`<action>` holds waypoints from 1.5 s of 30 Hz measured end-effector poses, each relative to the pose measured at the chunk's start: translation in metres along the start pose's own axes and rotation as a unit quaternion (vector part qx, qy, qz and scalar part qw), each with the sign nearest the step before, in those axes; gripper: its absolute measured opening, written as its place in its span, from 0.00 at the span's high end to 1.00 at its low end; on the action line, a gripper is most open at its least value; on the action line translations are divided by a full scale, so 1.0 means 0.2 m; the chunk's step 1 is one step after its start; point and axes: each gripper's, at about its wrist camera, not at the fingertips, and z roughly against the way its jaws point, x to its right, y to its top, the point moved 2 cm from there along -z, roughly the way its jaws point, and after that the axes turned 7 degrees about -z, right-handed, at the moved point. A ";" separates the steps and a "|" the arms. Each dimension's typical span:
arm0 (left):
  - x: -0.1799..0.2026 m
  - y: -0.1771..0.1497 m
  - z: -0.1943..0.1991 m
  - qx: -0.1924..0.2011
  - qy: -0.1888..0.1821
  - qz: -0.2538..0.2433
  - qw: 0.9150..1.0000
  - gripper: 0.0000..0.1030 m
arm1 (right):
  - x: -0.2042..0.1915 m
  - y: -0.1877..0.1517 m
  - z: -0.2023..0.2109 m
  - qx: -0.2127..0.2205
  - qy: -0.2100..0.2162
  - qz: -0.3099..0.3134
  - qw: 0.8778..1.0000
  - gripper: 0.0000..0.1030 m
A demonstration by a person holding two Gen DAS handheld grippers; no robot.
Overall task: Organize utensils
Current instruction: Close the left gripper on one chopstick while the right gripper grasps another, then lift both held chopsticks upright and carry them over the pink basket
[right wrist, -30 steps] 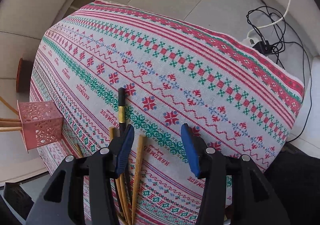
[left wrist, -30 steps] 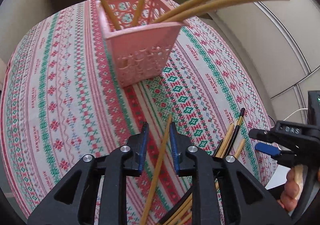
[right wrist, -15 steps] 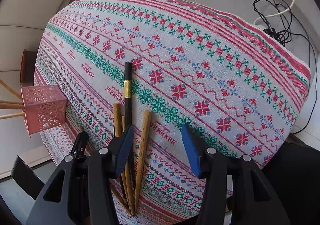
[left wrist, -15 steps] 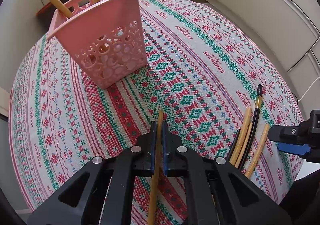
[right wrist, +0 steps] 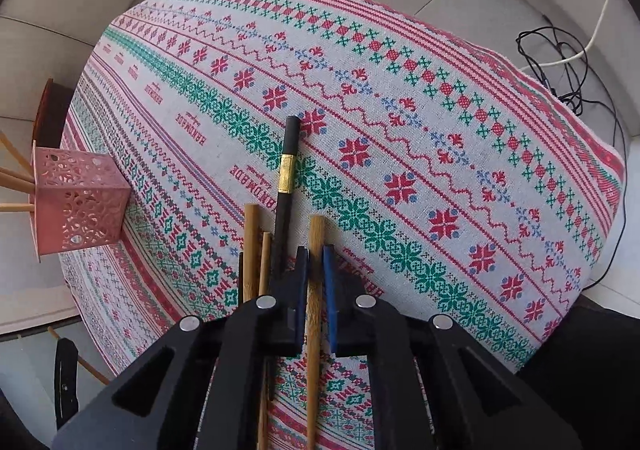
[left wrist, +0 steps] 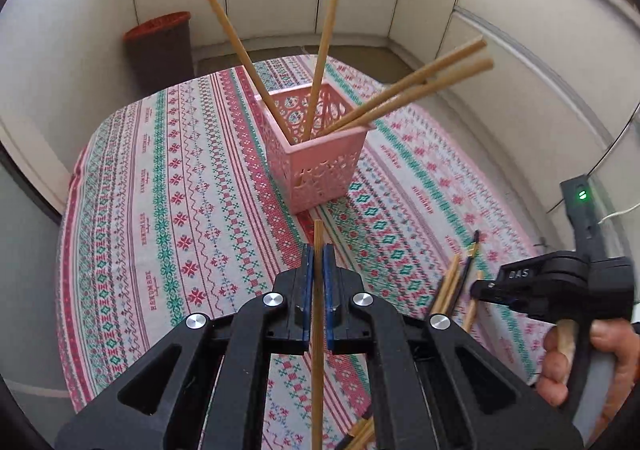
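A pink perforated basket (left wrist: 320, 153) stands on the patterned tablecloth with several wooden chopsticks leaning out of it; it also shows at the far left of the right wrist view (right wrist: 76, 205). My left gripper (left wrist: 318, 254) is shut on a wooden chopstick (left wrist: 318, 330), held above the cloth short of the basket. My right gripper (right wrist: 316, 254) is shut on another wooden chopstick (right wrist: 314, 314) lying on the cloth. Beside it lie two more wooden chopsticks (right wrist: 252, 246) and a black chopstick with a gold band (right wrist: 286, 177).
The table's right edge (right wrist: 580, 105) drops off to the floor, where cables (right wrist: 560, 61) lie. A dark bin with a red rim (left wrist: 160, 45) stands on the floor behind the table. The right gripper and hand show in the left wrist view (left wrist: 568, 298).
My left gripper closed on its chopstick and lifted it, now facing the basket. My right gripper moved in and closed on the rightmost chopstick of the pile.
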 end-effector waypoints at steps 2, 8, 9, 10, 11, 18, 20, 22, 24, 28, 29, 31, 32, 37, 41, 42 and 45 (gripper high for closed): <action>-0.03 0.01 0.07 0.019 -0.024 0.013 0.999 0.96 | 0.01 0.01 0.06 0.011 0.032 0.008 0.999 0.92; -0.05 0.00 0.25 0.064 -0.049 0.032 0.996 0.96 | 0.03 -0.02 0.36 0.056 0.123 0.085 0.987 0.92; -0.05 -0.02 0.27 0.068 -0.049 0.037 0.996 0.96 | 0.02 -0.05 0.42 0.067 0.138 0.108 0.982 0.92; -0.04 -0.03 0.30 0.071 -0.048 0.041 0.996 0.96 | 0.02 -0.06 0.47 0.077 0.149 0.128 0.978 0.92; -0.02 -0.05 0.32 0.073 -0.045 0.043 0.995 0.96 | 0.03 -0.10 0.52 0.088 0.160 0.149 0.972 0.92; 0.07 -0.15 0.50 0.110 -0.030 0.058 0.992 0.96 | 0.08 -0.30 0.71 0.116 0.190 0.251 0.942 0.92; 0.10 -0.17 0.55 0.118 -0.023 0.058 0.991 0.96 | 0.10 -0.34 0.76 0.117 0.196 0.267 0.936 0.92; 0.11 -0.17 0.60 0.124 -0.017 0.057 0.991 0.96 | 0.09 -0.37 0.82 0.121 0.202 0.281 0.930 0.92; 0.12 -0.16 0.64 0.129 -0.008 0.053 0.990 0.96 | 0.09 -0.39 0.88 0.125 0.213 0.290 0.925 0.92; 0.10 -0.10 0.73 0.149 0.009 0.054 0.987 0.96 | 0.07 -0.42 1.00 0.131 0.229 0.302 0.916 0.92; 0.09 -0.08 0.76 0.155 0.015 0.053 0.986 0.96 | 0.05 -0.42 1.04 0.133 0.233 0.304 0.914 0.92; 0.08 -0.03 0.79 0.164 0.023 0.052 0.985 0.96 | 0.02 -0.42 1.11 0.138 0.243 0.308 0.910 0.92; 0.06 0.00 0.81 0.169 0.027 0.052 0.984 0.96 | -0.01 -0.42 1.14 0.143 0.247 0.311 0.907 0.92; 0.03 0.14 0.88 0.191 0.045 0.047 0.979 0.96 | -0.16 -0.37 1.31 0.169 0.266 0.315 0.895 0.92; 0.00 0.27 0.92 0.213 0.056 0.043 0.975 0.96 | -0.30 -0.31 1.43 0.191 0.282 0.314 0.886 0.92; 0.00 0.31 0.93 0.218 0.057 0.042 0.973 0.96 | -0.33 -0.29 1.47 0.199 0.287 0.313 0.883 0.92; -0.02 0.42 0.94 0.235 0.060 0.044 0.969 0.96 | -0.45 -0.23 1.54 0.220 0.296 0.312 0.875 0.92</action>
